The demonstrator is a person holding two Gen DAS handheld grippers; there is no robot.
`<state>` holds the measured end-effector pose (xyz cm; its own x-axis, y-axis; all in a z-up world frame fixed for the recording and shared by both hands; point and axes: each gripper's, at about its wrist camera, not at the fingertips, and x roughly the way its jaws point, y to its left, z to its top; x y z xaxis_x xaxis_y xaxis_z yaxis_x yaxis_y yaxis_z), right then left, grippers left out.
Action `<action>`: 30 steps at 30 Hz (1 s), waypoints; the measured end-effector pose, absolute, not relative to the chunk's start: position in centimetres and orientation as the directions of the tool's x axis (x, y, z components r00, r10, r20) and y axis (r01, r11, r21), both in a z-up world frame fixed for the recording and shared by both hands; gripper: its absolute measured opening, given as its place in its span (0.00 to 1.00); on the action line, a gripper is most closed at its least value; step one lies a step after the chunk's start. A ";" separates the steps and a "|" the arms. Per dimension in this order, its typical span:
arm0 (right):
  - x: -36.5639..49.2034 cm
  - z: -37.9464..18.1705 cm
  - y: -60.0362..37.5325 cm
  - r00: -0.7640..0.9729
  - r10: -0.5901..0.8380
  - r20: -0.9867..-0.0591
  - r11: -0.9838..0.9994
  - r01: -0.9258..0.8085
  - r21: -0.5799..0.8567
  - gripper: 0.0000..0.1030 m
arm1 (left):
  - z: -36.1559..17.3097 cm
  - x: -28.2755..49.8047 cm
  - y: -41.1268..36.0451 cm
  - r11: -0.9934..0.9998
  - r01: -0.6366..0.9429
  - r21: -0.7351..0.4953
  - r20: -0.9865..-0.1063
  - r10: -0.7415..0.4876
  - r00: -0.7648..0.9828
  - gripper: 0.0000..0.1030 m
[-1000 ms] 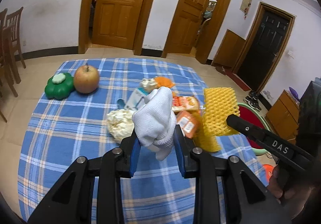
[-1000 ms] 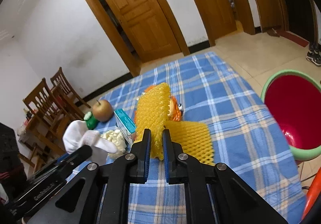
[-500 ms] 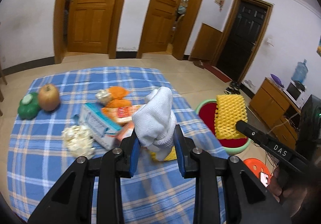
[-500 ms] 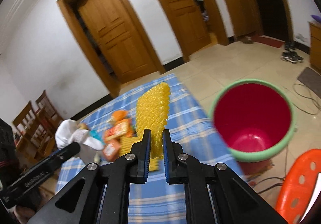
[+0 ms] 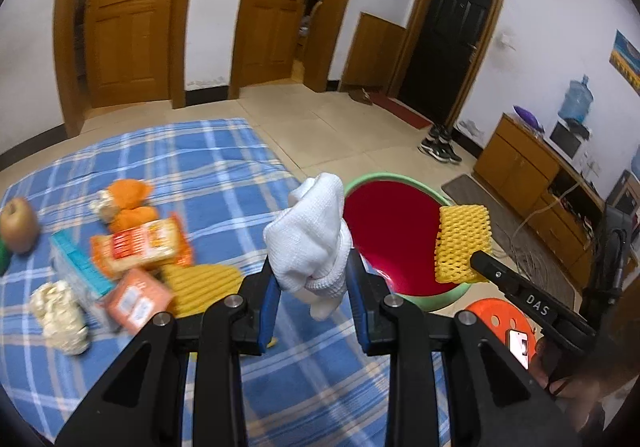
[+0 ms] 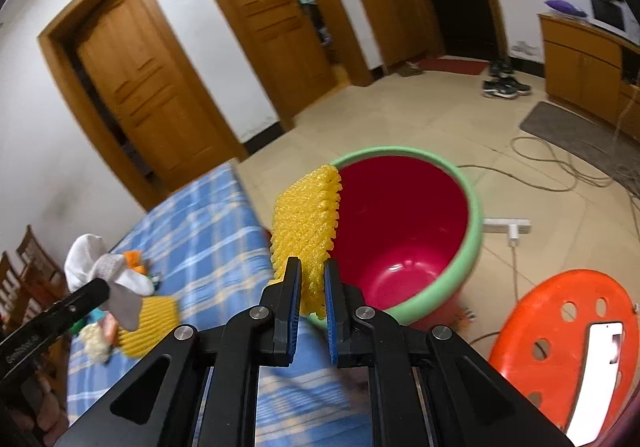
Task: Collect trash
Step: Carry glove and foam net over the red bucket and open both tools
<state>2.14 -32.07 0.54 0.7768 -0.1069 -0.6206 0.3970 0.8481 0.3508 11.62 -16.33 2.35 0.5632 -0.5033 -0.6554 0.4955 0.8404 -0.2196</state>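
Blue plaid tablecloth point(image 5: 208, 167), tiled floor point(image 5: 340, 127)

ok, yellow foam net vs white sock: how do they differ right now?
The foam net is a flat yellow mesh sheet; the sock is bunched white cloth. The right gripper holds the net over the bin; the left gripper holds the sock short of it. Both are pinched and off the table.

Two claw-mounted fisheyes, close above the table edge, both facing the red bin point(image 5: 394, 237) point(image 6: 404, 231).
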 end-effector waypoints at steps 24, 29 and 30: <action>2.4 -2.0 -38.9 0.736 -0.163 -0.657 0.741 0.530 0.411 0.29 | -2.4 15.6 -28.6 0.751 0.637 -0.172 -0.743 -0.524 0.417 0.52; 2.2 -1.8 -39.0 0.746 -0.157 -0.647 0.743 0.521 0.420 0.29 | -2.1 15.5 -28.4 0.759 0.630 -0.162 -0.740 -0.516 0.431 0.55; 2.2 -1.7 -39.0 0.748 -0.154 -0.645 0.744 0.517 0.423 0.29 | -2.0 15.5 -28.3 0.761 0.628 -0.163 -0.740 -0.515 0.432 0.55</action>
